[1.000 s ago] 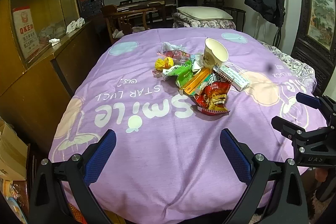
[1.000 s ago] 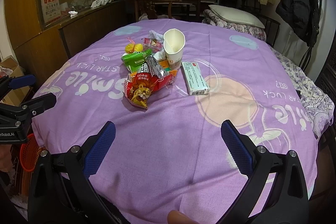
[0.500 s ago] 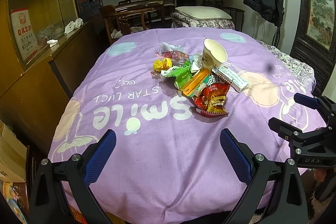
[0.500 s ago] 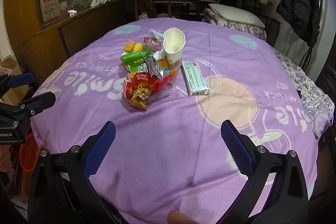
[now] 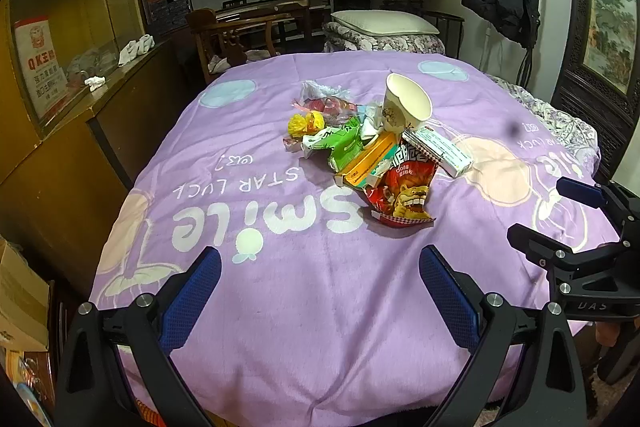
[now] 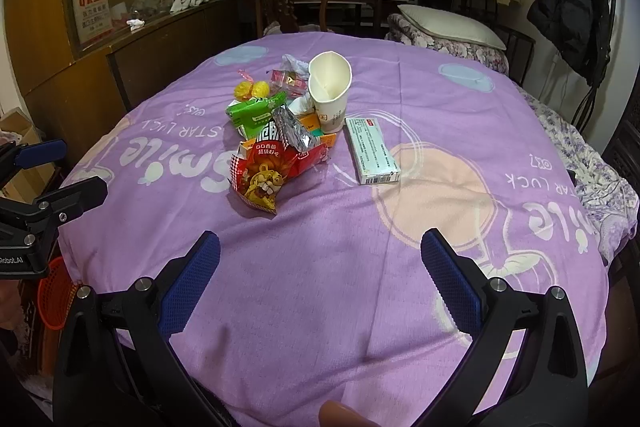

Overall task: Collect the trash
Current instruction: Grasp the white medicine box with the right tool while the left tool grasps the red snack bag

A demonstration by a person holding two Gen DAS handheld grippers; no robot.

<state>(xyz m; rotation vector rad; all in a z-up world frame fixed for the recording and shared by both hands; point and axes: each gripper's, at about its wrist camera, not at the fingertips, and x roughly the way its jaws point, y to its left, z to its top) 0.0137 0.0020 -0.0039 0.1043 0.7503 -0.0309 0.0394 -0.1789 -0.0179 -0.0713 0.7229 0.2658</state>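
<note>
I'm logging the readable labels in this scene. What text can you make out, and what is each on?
"Smile" and "STAR LUCK": purple cloth, upside down.
"QK": red and white sign; its smaller lines are unreadable.
"QQ": red snack bag; the other characters are too small.
"Robot.AI": left tongs.
"DAS": right tongs.
White box: print too small.

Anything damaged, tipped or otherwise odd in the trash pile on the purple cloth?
The paper cup stands upright but its rim is crushed inward into a heart shape. The red snack bag is torn open, silver lining showing. Nothing looks spilled.
</note>
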